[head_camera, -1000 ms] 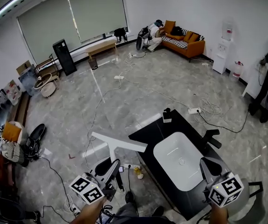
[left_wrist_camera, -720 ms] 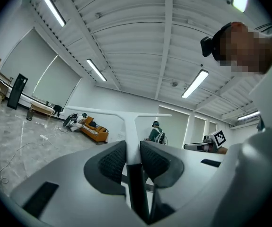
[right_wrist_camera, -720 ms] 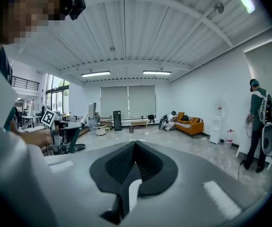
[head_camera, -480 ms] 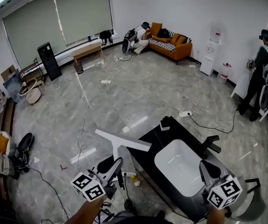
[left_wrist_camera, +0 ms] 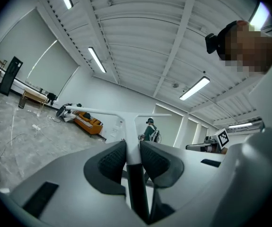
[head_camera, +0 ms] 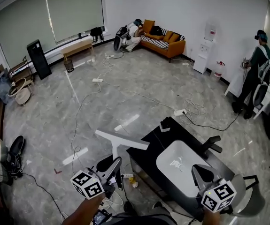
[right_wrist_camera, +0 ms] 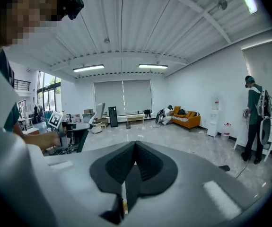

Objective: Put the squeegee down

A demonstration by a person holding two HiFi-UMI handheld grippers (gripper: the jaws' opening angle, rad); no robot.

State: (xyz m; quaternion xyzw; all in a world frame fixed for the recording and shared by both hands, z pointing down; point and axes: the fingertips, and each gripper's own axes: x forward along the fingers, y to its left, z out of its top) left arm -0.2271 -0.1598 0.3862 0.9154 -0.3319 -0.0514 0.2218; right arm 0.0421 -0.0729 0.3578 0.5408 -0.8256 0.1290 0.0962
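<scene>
The white T-shaped squeegee [head_camera: 120, 142] hangs in the air left of the black counter, blade on top. My left gripper [head_camera: 114, 167] is shut on its handle, low in the head view's left. In the left gripper view the pads clamp the white handle [left_wrist_camera: 132, 141], and the blade [left_wrist_camera: 102, 112] spreads wide beyond my left gripper [left_wrist_camera: 133, 148]. My right gripper [head_camera: 199, 172] hovers over the counter's near right end, beside the basin. It is shut with nothing in it. The right gripper view shows my right gripper [right_wrist_camera: 135, 149] with both pads pressed together.
A black counter [head_camera: 146, 146] holds a white sink basin [head_camera: 181, 165], a black faucet [head_camera: 211, 144] and a small black item [head_camera: 165, 124]. Cables [head_camera: 106, 90] trail over the grey floor. A person [head_camera: 253, 76] stands by the right wall. An orange sofa [head_camera: 165, 40] sits at the back.
Both grippers have shifted sideways with the view. The squeegee stays clamped in the left one. The right gripper now sits lower over the counter. A person has come into view at the right.
</scene>
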